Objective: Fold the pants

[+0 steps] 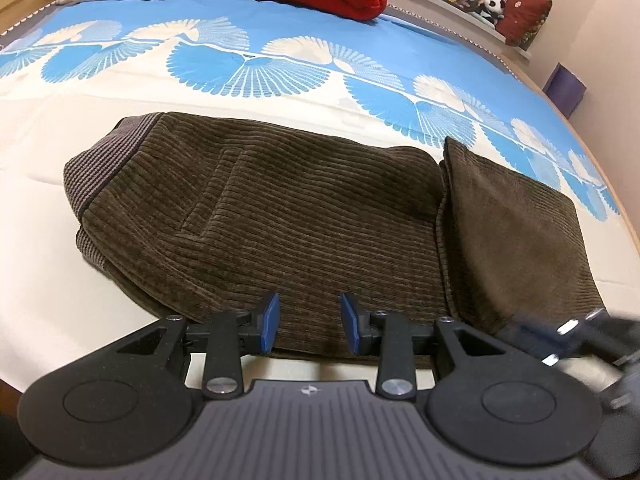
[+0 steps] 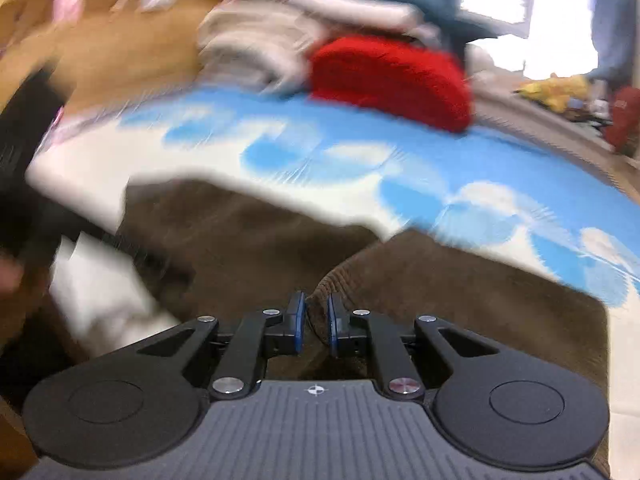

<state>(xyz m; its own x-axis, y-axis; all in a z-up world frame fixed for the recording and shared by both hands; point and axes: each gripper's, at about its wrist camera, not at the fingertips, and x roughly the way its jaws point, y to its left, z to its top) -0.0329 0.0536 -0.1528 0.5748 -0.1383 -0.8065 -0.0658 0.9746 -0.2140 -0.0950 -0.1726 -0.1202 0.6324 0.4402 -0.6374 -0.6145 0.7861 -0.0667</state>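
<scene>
left gripper (image 1: pixel 307 326) — jaws apart, holding nothing, at near edge of brown corduroy pants (image 1: pixel 280 216) | right gripper (image 2: pixel 312 322) — jaws pinched on a pants fold (view blurred) | pants lie partly folded on blue-and-cream bedspread (image 1: pixel 280 60)

Right wrist view is motion-smeared: bedspread (image 2: pixel 360 160) pattern, red blanket (image 2: pixel 392 80) and pale pile (image 2: pixel 260 48) at top are only blobs. Left wrist view: right gripper (image 1: pixel 580 336) is a blur at lower right, jaw state unreadable. Pants (image 1: pixel 280 216) near edge hidden behind left gripper (image 1: pixel 308 328).
</scene>
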